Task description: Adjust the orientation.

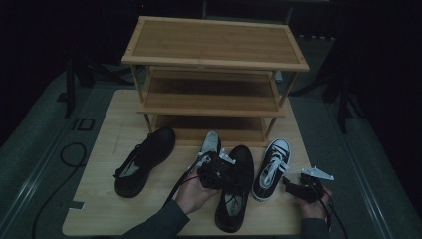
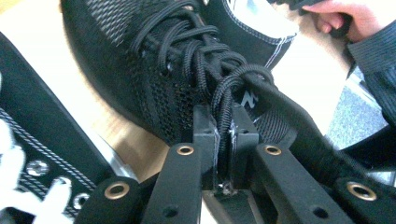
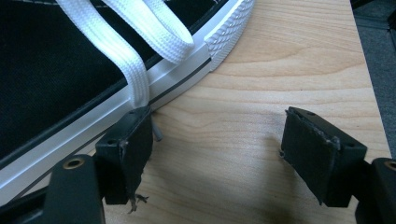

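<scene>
My left gripper (image 2: pixel 225 135) is shut on a black lace (image 2: pixel 224 93) of the black mesh shoe (image 2: pixel 140 60), with the cord pinched between the pads. In the high view that shoe (image 1: pixel 234 194) lies at the front middle of the board, and the left gripper (image 1: pixel 221 172) sits over its laces. A black-and-white sneaker (image 1: pixel 271 169) lies to its right. My right gripper (image 3: pixel 219 149) stands open beside the sneaker's white sole (image 3: pixel 70 135) with only bare wood between its jaws. Its left jaw touches a white lace (image 3: pixel 130 60).
A three-tier wooden shoe rack (image 1: pixel 214 55) stands at the back of the board (image 1: pixel 99 199). Another black shoe (image 1: pixel 144 162) lies at the left. A second sneaker (image 1: pixel 210 144) lies toe-first toward the rack, partly behind the left gripper. Cables trail over the grey floor (image 1: pixel 45 164).
</scene>
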Motion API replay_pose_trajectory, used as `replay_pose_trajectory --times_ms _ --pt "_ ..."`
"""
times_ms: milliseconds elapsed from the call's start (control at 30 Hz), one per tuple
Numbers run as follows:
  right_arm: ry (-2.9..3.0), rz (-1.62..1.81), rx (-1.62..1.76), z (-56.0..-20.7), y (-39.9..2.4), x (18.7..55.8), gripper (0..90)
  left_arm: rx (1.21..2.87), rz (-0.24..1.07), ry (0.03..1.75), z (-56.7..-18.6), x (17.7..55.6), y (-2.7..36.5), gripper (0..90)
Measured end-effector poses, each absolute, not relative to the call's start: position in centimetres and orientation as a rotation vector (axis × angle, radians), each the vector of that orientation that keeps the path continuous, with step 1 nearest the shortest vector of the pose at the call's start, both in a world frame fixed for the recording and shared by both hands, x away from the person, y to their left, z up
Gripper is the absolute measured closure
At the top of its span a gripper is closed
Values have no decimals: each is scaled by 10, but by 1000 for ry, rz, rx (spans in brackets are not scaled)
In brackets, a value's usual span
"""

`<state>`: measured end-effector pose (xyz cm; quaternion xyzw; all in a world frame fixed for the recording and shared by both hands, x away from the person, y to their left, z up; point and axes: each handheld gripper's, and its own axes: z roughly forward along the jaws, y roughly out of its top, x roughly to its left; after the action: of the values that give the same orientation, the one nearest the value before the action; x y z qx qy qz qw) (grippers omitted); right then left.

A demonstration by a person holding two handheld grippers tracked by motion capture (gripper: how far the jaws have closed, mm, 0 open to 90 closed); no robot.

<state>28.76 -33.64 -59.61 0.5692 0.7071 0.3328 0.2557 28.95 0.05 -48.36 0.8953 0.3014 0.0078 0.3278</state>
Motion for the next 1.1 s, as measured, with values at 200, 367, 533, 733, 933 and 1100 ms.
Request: replay_pose_trajectory --times_ms 200,367,533,733,933,1100 --pt "1922 902 1542 -596 -337 288 246 2341 52 737 -471 291 11 859" --pt "1921 902 1541 -596 -337 288 246 2323 50 739 -462 290 23 860" --pt "1922 902 1542 -596 -337 288 245 2302 62 728 -447 285 37 860" --pt "1922 902 1542 -596 -337 288 245 2249 128 766 -427 279 62 859" --pt "1922 902 1542 -596 -337 288 245 2193 194 819 -411 274 96 860" --pt "1922 902 1542 -596 -337 288 245 2171 227 854 -402 270 124 860"
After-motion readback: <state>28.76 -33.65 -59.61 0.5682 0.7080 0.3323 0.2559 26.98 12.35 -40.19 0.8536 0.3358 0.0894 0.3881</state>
